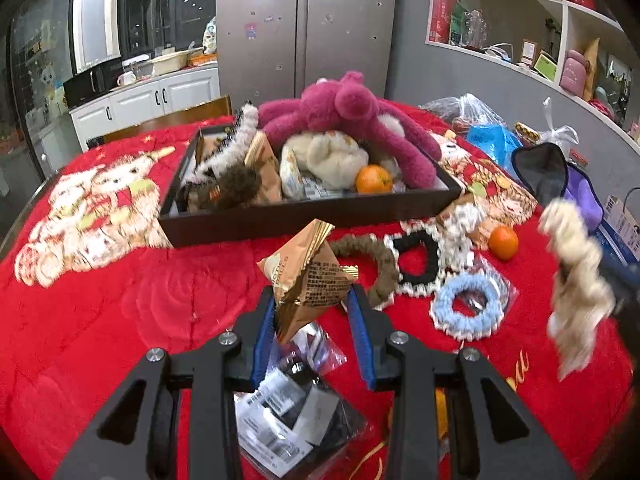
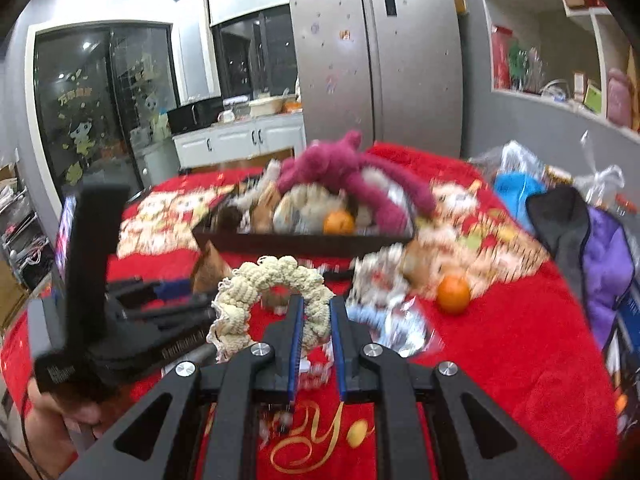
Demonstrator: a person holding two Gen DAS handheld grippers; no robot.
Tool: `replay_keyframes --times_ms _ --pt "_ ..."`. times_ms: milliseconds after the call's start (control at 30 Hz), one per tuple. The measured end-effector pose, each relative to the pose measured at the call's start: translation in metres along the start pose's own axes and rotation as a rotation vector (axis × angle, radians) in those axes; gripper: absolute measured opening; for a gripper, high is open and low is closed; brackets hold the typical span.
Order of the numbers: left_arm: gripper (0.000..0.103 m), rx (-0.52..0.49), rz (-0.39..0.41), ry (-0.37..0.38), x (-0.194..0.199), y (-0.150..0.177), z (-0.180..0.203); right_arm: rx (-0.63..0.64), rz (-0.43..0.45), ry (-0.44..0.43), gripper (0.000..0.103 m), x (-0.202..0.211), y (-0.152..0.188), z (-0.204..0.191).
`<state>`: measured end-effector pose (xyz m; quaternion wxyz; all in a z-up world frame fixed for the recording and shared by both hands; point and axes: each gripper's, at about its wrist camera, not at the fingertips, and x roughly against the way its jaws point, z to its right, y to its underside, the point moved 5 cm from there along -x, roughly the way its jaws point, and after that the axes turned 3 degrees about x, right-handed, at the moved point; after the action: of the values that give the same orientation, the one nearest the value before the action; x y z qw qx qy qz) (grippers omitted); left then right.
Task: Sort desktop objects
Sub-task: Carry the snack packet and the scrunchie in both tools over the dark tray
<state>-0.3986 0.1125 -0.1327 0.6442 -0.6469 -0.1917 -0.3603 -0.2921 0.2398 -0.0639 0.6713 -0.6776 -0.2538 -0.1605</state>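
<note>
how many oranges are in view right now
2, maybe more hidden. One orange sits in the dark tray beside the pink plush toy. The other orange lies on the red tablecloth, right of the scrunchies.

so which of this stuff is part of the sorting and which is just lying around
In the job:
- snack packet in the left hand-held gripper
- cream scrunchie in the right hand-held gripper
- dark tray
- blue scrunchie
- loose orange

Lying about:
- fridge
- wall shelves
- plastic bags
</note>
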Motion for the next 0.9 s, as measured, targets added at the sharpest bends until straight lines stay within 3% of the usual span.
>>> replay_keyframes --times_ms 100,300,500,700,900 --pt "0.036 0.010 -0.004 0.022 0.003 -0.019 0.000 -0.048 0.018 -0.019 0.014 0.004 -0.023 0.006" --pt "0.036 -0.001 0.045 -0.019 0.013 -0.067 -0.002 -0.096 0.057 0.015 0.014 0.006 -0.079 0.021" --pt "0.036 0.011 0.037 0.006 0.000 -0.106 -0.001 -0.137 0.026 0.030 0.014 -0.021 -0.119 0.036" --pt "0.036 0.027 0.046 0.014 -0.024 -0.131 0.002 -0.165 0.016 0.033 0.014 -0.047 -0.135 0.041" --pt "0.036 -0.001 0.016 0.025 -0.054 -0.123 0.004 -0.133 0.009 0.053 0.014 -0.071 -0.137 0.043"
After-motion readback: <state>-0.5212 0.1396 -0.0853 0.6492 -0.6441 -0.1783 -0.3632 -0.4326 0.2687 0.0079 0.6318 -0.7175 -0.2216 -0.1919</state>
